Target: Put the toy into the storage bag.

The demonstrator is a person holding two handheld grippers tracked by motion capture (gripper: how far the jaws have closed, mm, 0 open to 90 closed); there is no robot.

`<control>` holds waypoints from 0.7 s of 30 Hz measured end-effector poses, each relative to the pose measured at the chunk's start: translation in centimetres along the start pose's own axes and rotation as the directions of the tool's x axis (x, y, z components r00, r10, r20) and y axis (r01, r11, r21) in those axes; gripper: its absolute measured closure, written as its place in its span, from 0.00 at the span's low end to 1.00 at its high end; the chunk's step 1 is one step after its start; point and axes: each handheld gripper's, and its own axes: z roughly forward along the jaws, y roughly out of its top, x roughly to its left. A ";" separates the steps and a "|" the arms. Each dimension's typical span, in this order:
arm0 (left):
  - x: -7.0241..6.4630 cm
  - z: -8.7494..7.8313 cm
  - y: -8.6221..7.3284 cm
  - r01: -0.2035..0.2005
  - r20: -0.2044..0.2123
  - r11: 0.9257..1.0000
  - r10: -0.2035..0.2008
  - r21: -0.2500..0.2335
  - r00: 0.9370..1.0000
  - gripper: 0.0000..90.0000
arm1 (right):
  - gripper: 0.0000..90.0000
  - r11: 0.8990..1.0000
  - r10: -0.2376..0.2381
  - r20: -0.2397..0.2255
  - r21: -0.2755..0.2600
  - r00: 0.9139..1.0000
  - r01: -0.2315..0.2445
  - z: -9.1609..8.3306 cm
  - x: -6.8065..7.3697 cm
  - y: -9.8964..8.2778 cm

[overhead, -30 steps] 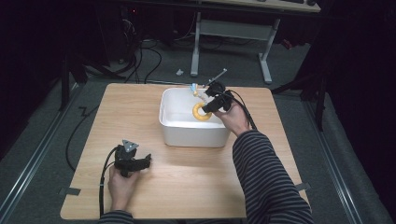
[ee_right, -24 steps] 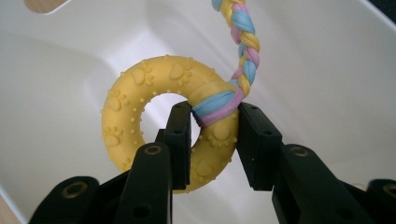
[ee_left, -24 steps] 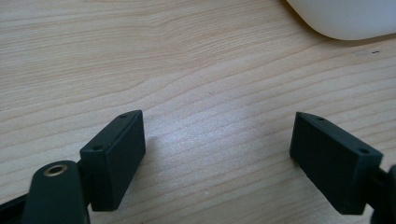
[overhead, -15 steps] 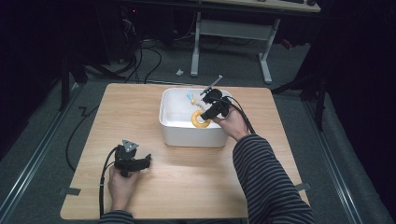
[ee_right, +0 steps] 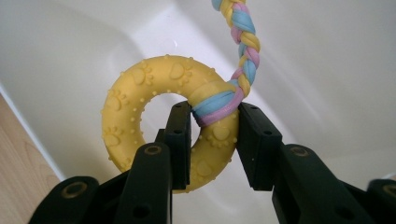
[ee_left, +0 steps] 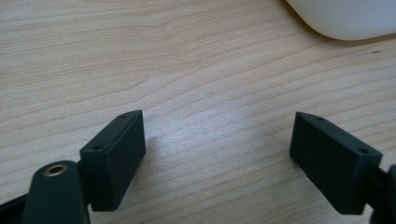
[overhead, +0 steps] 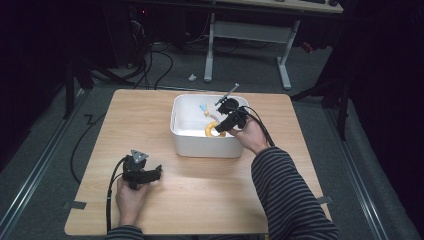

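High view, left to right: one left gripper [overhead: 155, 173], jaws wide apart, rested unmoved at the table's [overhead: 150, 115] 7 o'clock; one white tub [overhead: 200, 142] at 12; one right gripper [overhead: 220, 126], clamped on one yellow ring toy [ee_right: 140, 107], had carried it toward the tub's front wall.

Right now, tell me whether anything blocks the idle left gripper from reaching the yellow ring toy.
Yes. The white tub's near wall stands between the left gripper and the yellow ring toy, which sits inside the tub. The right gripper is also clamped on the ring.
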 end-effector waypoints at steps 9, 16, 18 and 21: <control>0.0 0.0 0.0 0.001 0.001 1.000 -0.001 -0.001 1.000 0.21 | 0.75 1.000 0.017 -0.022 0.017 1.000 -0.017 -0.2 0.1 -0.2; 0.0 0.0 0.0 0.003 0.001 1.000 -0.003 -0.002 1.000 0.21 | 0.65 0.999 0.033 -0.028 0.003 0.999 -0.033 -0.3 -0.1 -0.2; 0.1 0.0 0.0 0.004 0.001 1.000 -0.004 -0.003 1.000 0.21 | 0.60 0.999 0.041 -0.018 -0.009 0.999 -0.041 -0.6 -0.1 -0.3; 0.1 0.0 0.0 0.002 0.002 1.000 -0.002 -0.002 1.000 0.21 | 0.54 0.998 0.048 0.022 -0.030 0.999 -0.047 -1.3 -0.1 -0.6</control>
